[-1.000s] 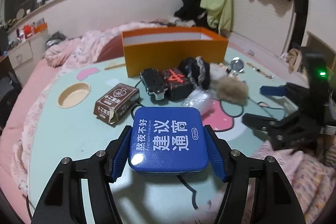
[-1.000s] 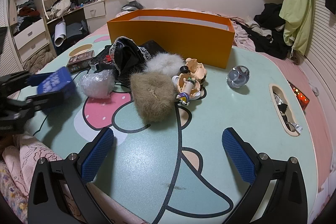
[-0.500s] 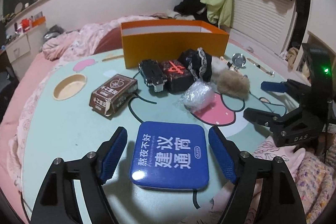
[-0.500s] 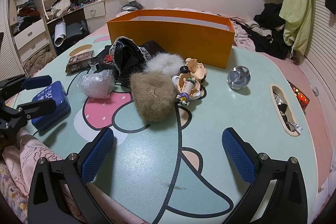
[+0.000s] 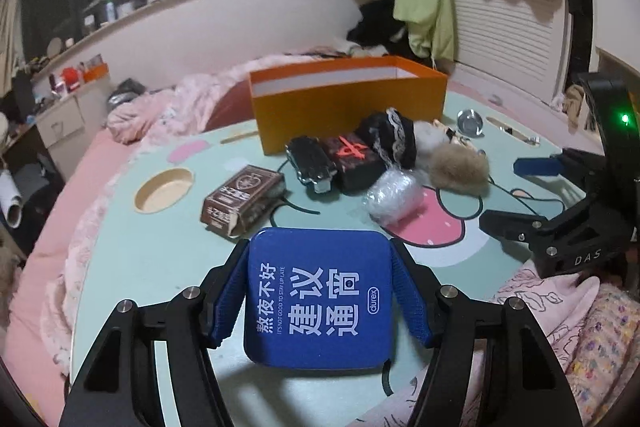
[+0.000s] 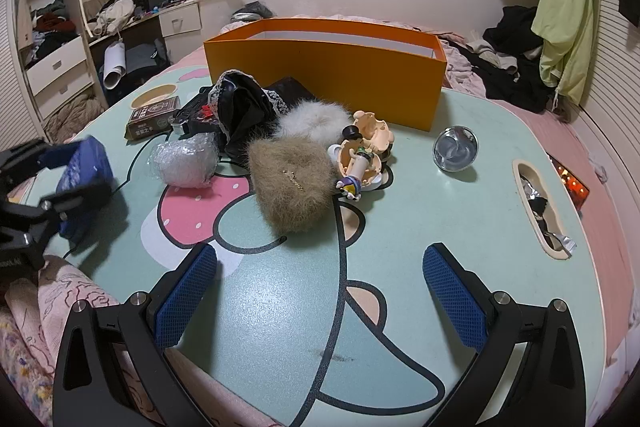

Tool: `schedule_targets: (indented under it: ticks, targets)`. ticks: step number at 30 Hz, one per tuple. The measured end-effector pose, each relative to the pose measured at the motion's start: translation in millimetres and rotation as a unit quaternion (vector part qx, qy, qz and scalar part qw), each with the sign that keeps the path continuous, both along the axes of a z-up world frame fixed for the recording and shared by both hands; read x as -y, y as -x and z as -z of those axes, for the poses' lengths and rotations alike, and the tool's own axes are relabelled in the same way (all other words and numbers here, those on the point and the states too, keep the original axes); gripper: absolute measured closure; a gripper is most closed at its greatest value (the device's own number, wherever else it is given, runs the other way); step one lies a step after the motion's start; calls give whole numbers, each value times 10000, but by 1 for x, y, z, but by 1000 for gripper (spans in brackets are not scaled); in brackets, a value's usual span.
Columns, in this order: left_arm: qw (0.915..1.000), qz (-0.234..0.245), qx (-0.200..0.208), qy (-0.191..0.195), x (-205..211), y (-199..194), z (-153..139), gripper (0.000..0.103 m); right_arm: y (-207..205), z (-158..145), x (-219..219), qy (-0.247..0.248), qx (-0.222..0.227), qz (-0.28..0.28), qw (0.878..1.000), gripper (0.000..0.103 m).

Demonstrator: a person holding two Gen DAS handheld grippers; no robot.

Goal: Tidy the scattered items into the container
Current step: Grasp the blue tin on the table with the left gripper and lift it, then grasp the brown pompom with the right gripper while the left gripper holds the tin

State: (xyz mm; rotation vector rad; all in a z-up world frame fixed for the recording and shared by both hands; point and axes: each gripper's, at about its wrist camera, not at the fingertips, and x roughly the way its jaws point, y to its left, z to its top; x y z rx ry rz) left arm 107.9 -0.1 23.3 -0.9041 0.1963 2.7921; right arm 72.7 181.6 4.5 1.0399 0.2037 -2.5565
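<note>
My left gripper (image 5: 320,291) is shut on a blue tin with white Chinese writing (image 5: 318,301) and holds it tilted just above the near table edge; the tin also shows blurred in the right wrist view (image 6: 82,183). The open orange box (image 5: 348,103) stands at the far side of the table. In front of it lie a brown carton (image 5: 242,199), a black device (image 5: 310,159), black lace cloth (image 5: 390,135), a plastic-wrapped bundle (image 5: 394,193), a tan fur pouch (image 6: 294,187), a white fur ball (image 6: 316,121), a small figurine (image 6: 360,159). My right gripper (image 6: 320,297) is open and empty over bare table.
The mint cartoon-print table (image 6: 460,219) has a round recess (image 5: 164,185) at the left and a slot with scraps (image 6: 540,211) at the right. A round metal tin (image 6: 456,149) lies right of the box. Pink bedding surrounds the table. A black cable (image 5: 296,209) runs near the carton.
Half a second ago the tin lay on the table between my open left fingers. Now the left gripper has shut on it and raised it. The right gripper has not moved.
</note>
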Motion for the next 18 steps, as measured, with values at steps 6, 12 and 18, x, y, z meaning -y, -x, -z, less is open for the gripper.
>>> schedule_targets:
  ticks: [6,12,18]
  targets:
    - [10000,-34,13,-74,4,2,0,37,1,-5,-9,253,-46,129,9996,2]
    - [10000,-15,45,-71,3,3,2,37,4,-21,7,106,-198,30,9997,17]
    - [9999,-22,74,-102,3,2,2,37,4,-41,32,-43,-631,-95,9979,34]
